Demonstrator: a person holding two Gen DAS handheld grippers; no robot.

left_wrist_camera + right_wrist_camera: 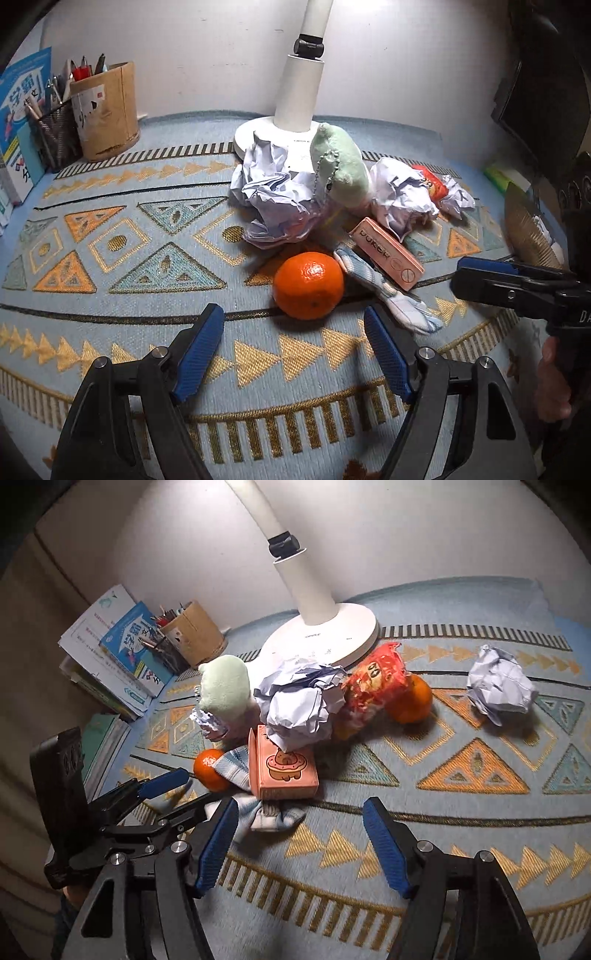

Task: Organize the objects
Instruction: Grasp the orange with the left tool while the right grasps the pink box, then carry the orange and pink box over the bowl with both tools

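Left wrist view: left gripper (293,345) jaws apart, nothing between them, hovering just short of an orange (308,285) on the patterned mat (110,295). Sock (388,291) and pink box (386,254) lie beside the orange.

Right wrist view: right gripper (301,843) fingers spread, empty, above the sock (273,814). 2nd orange (412,699) behind red snack bag (373,683); lone paper ball (498,688) well apart.

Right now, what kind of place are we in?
Probably a study desk at home: a white desk lamp, pen holders beside stacked workbooks, and a patterned cloth over the surface.
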